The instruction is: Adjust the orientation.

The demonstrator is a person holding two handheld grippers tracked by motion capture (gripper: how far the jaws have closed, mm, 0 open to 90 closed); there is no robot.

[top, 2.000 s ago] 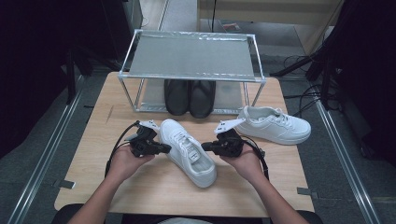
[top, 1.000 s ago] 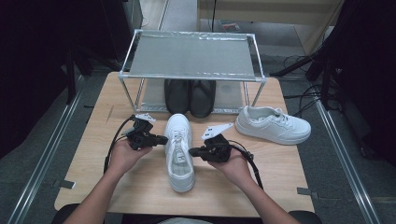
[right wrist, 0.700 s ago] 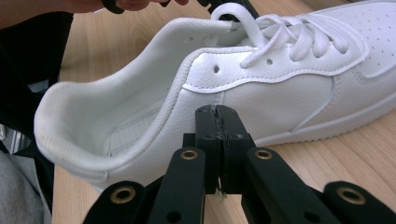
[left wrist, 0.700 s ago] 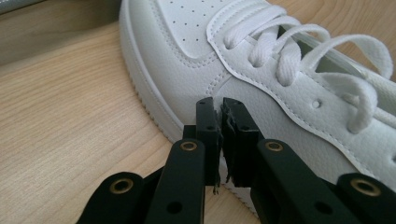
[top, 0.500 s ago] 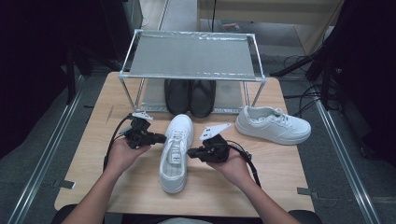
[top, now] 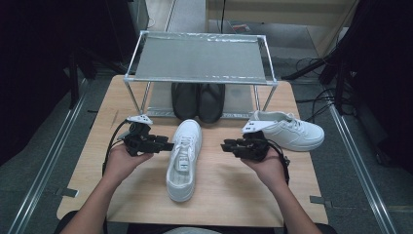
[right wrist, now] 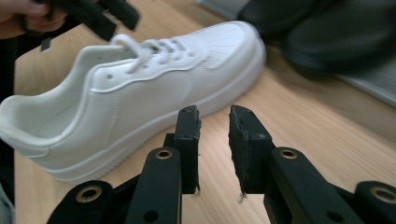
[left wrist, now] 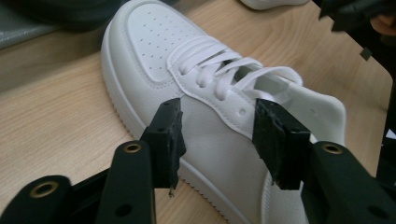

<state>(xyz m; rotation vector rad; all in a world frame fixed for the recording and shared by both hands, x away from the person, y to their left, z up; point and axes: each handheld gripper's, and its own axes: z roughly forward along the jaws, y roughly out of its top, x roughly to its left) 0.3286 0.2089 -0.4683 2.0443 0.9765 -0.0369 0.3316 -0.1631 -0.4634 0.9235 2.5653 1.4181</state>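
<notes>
White sneaker (top: 183, 155) (no readable branding), flat on table (top: 234, 195), both tools parted

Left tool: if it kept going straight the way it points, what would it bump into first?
Most likely the near white sneaker: the left tool points at its side, jaws apart just in front of it.

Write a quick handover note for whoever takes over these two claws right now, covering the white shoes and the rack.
Left claw: jaws just opened, beside the middle white shoe, not gripping.
Right claw: jaws just opening, empty, clear of that shoe.
Middle white shoe rests on the table, toe toward the rack.
Second white shoe lies at the right.
Black shoes sit on the lower shelf.
Done: first shoe released. Left: probably pairing or shelving both.
</notes>
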